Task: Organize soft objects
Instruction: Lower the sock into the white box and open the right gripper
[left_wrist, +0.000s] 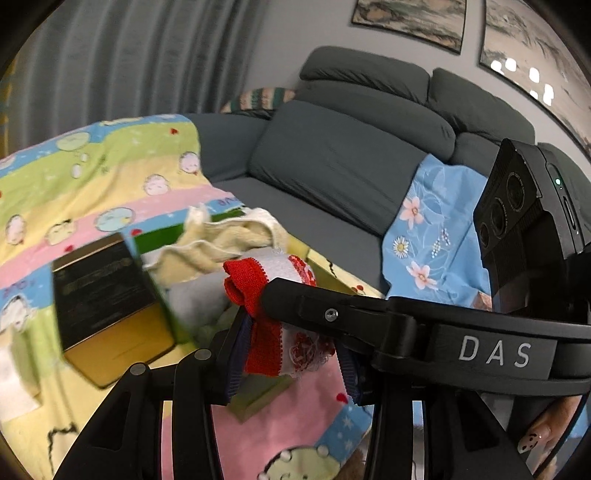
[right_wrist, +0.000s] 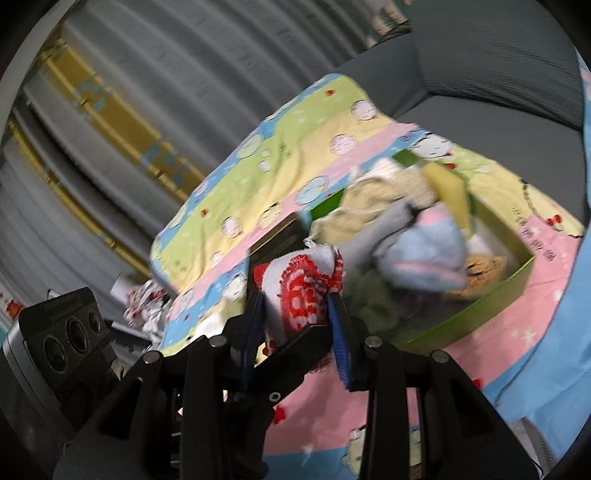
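A folded red and white cloth (left_wrist: 264, 343) hangs between both grippers, above the cartoon-print blanket. My left gripper (left_wrist: 291, 354) is shut on it, blue pads pressing its red edge and frayed white part. One of the right gripper's fingers (left_wrist: 332, 306) crosses just above. In the right wrist view, my right gripper (right_wrist: 295, 310) is shut on the same cloth (right_wrist: 299, 291), where its red pattern shows. Behind it stands a green box (right_wrist: 480, 306) heaped with soft items: a cream cloth (left_wrist: 221, 243), a pale blue and pink cloth (right_wrist: 424, 254) and a yellow one (right_wrist: 447, 188).
A black and gold lid (left_wrist: 107, 295) lies left of the box on the blanket (left_wrist: 92, 177). A grey sofa (left_wrist: 351, 162) runs behind, with a blue floral cloth (left_wrist: 432, 236) on its seat. Grey curtains (right_wrist: 147, 74) hang beyond. A hand (left_wrist: 535, 439) shows at lower right.
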